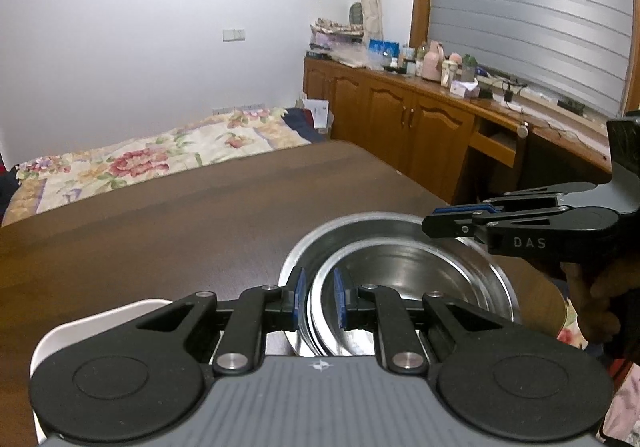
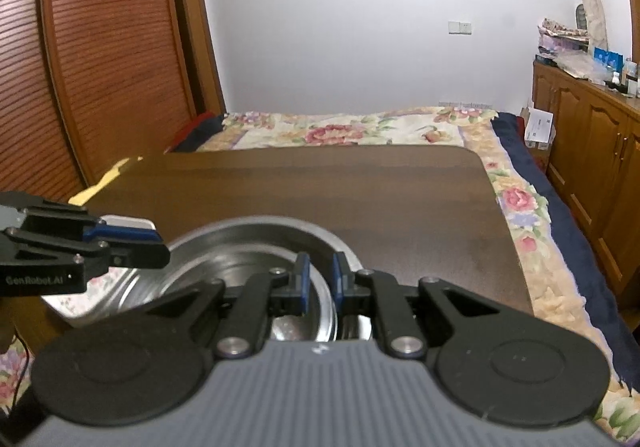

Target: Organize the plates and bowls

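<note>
Both tongs meet over one steel bowl: our left tongs (image 1: pixel 319 297) come in from the near-left side and are nearly closed, the blue pads pinching the bowl's rim, while our right tongs (image 2: pixel 320 279) are likewise almost closed, clamped on the rim at the opposite side. Each pair tilts moderately downward toward the bowl. From the left wrist view, a hand (image 1: pixel 596 299) wraps the handle of the right tongs at the frame's right edge.

We see the dark wooden surface (image 1: pixel 168 231) as the largest thing near us, smooth, brown, with a rounded far corner. Behind it lies a bed (image 2: pixel 360 129) under a floral quilt, then a plain white wall. Louvred wooden doors (image 2: pixel 100 59) stand to the left, and low wooden cabinets (image 1: pixel 404 115) topped with bottles and clutter run along the right, below a slatted window blind (image 1: pixel 532 7).

Next comes the steel bowl (image 1: pixel 404 271), round, shiny and concentrically brushed, apparently nested inside a second wider metal bowl (image 1: pixel 308 247); we cannot tell whether it rests on the surface or is lifted. A white plate (image 1: pixel 52 339) with rounded corners sits just left of the bowls, partly hidden by our left tongs.
</note>
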`<state>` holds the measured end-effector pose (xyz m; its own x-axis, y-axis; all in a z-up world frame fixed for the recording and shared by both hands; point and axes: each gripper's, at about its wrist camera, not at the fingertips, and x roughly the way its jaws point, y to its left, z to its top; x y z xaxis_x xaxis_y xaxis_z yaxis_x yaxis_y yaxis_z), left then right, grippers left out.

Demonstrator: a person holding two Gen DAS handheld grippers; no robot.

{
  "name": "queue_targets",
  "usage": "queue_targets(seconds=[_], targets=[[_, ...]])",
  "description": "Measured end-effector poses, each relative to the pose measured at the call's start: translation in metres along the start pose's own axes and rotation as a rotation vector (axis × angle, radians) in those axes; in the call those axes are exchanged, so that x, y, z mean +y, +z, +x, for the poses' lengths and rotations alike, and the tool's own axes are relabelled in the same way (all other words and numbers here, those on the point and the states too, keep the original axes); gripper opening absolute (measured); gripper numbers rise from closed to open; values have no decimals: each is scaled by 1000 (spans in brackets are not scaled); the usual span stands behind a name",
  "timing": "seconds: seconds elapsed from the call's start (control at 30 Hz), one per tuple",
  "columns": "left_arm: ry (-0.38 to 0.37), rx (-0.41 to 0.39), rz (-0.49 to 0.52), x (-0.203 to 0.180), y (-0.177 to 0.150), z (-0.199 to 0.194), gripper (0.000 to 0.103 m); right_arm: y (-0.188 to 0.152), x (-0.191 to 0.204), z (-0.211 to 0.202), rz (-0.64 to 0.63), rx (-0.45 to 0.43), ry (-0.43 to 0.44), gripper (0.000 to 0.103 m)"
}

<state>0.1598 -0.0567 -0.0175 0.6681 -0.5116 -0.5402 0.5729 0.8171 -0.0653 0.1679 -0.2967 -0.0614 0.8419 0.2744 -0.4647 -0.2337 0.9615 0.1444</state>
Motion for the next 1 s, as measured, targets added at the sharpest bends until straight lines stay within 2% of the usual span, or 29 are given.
queue_targets(seconds=[0.07, 0.13, 0.2, 0.3, 0.33, 0.37, 0.53, 0.63, 0.67, 0.87, 1.0], targets=[[1, -15, -7, 0, 1, -3, 24, 2, -1, -4, 8, -12, 1, 14], [0, -30, -19, 0, 1, -5, 36, 3, -1, -5, 15, -21, 0, 14], [-5, -51, -39, 0, -1, -9, 45, 2, -4, -7, 25, -29, -1, 15], [8, -102, -56, -2, -5, -13, 63, 0, -5, -8, 47, -38, -4, 24], [15, -117, -51, -3, -6, -15, 66, -2, -5, -8, 57, -41, -5, 34], [22, -129, -47, -5, -6, -15, 68, -3, -6, -8, 62, -42, -6, 40], [41, -154, -57, -8, -8, -17, 78, -6, -5, -7, 41, -49, -30, 43], [52, -159, -64, -7, -12, -15, 80, -9, -4, -9, 39, -76, -48, 61], [55, -157, -65, -7, -15, -14, 80, -10, -4, -10, 36, -84, -53, 63], [47, -146, -75, -9, -26, -10, 80, -25, -2, -10, 34, -117, -75, 65], [52, -127, -89, -9, -31, -5, 70, -35, -4, -4, 70, -121, -66, 65]])
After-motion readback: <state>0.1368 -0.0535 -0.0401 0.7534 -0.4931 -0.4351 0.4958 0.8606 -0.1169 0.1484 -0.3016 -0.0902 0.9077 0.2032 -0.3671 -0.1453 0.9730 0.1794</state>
